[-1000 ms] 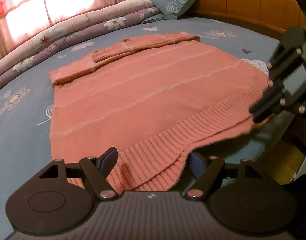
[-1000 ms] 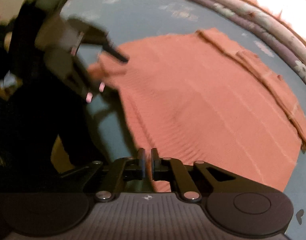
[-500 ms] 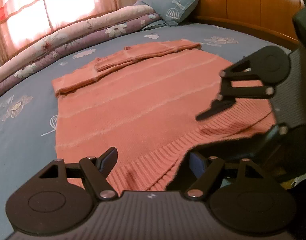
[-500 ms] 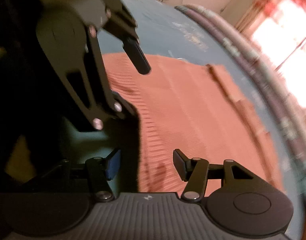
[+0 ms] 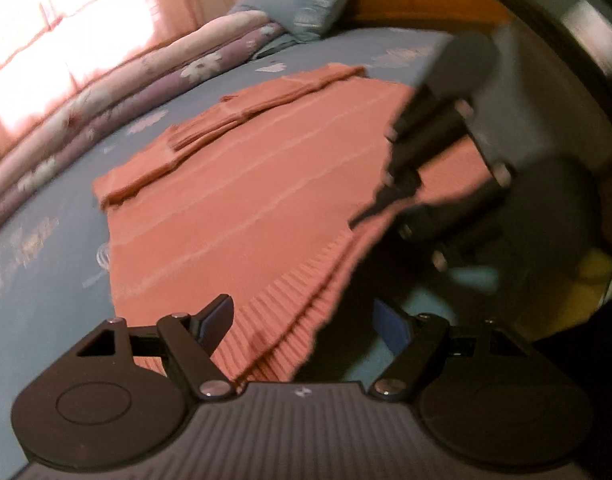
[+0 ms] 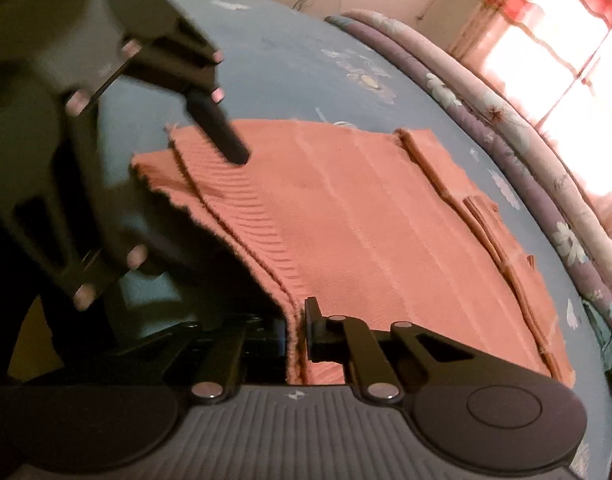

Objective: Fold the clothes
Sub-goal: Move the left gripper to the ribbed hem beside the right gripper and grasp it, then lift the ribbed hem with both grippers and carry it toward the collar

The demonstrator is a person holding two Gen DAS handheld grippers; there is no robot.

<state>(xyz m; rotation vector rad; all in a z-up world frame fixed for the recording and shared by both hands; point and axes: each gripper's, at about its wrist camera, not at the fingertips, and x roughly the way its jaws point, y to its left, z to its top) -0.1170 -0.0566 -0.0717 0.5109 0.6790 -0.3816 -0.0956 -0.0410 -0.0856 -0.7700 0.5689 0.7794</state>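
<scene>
A salmon-pink knitted sweater (image 5: 246, 200) (image 6: 366, 220) lies flat on the bed, with its sleeves (image 5: 226, 120) folded across the far end. My left gripper (image 5: 302, 322) stands open, and the near left part of the ribbed hem (image 5: 274, 320) lies between its fingers without being pressed. My right gripper (image 6: 296, 332) is closing, and its pads pinch the right part of the hem, which rises off the sheet there. From the left wrist view, the right gripper (image 5: 380, 204) shows on the right with its tips on the hem. One left finger (image 6: 222, 136) hovers above the hem corner.
The blue flowered bedsheet (image 5: 46, 280) (image 6: 286, 60) surrounds the sweater. A rolled floral quilt (image 5: 106, 92) (image 6: 486, 100) runs along the far side under a bright curtained window (image 6: 566, 60). A blue pillow (image 5: 306, 0) leans on the wooden headboard (image 5: 406, 0). The bed edge drops off just below the hem.
My right gripper came in over the right hem, opened wide around it, then closed on the fabric. The left gripper stayed open at the hem and rolled a little.
</scene>
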